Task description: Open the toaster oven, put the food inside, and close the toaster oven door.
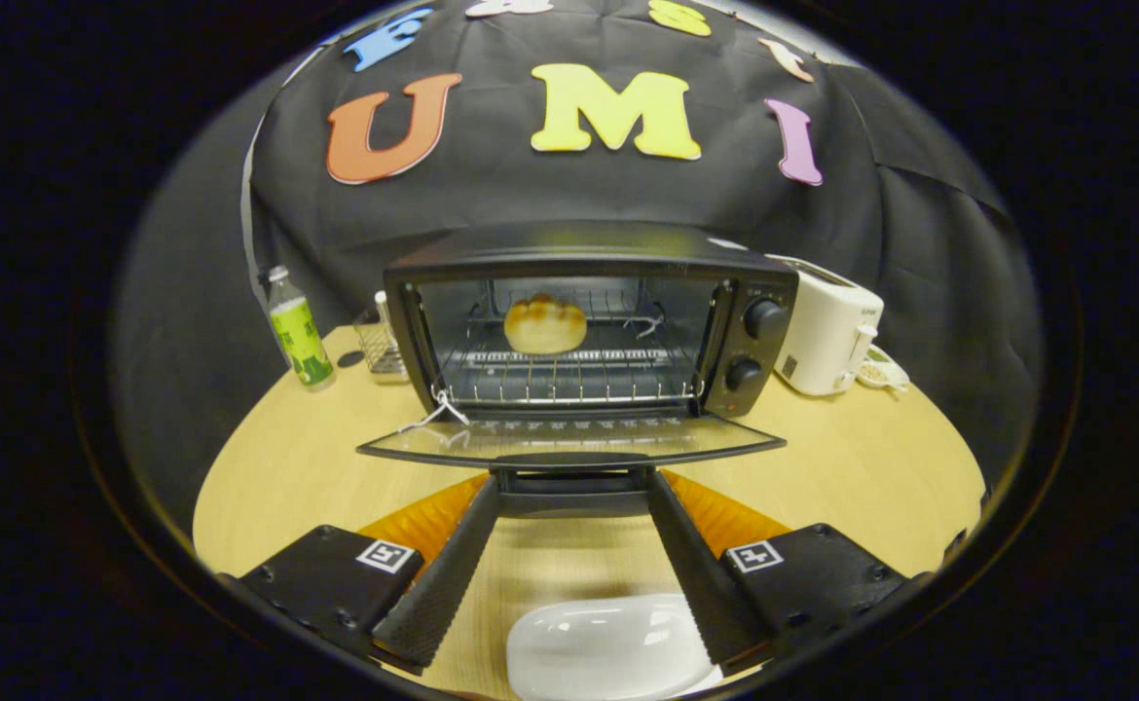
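our claw (573, 482) is spread wide, its two fingers (453, 555) reaching up to the front edge of the lowered oven door (569, 438), with the door's dark handle (574, 467) sitting between the fingertips. we cannot tell whether either finger actually touches the handle; neither one is pressing on it from both sides as far as we can see. the toaster oven (589, 321) stands on the pale wooden surface (852, 467) just ahead of us, its glass door folded down flat and open toward the claw. inside, on the wire rack (569, 375), rests the food, a round golden bun (545, 324), set toward the middle and back of the rack. two dark knobs (762, 319) sit one above the other on the oven's right panel. to the left of the oven we see a small wire basket (380, 349) and, further left, a bottle with a green label (299, 331) standing upright. to the right of the oven stands a white appliance (827, 326), close beside it, with a coiled cord (883, 372) lying at its far side. near us, between the bases of the fingers, lies a smooth white rounded object (608, 647) on the surface.
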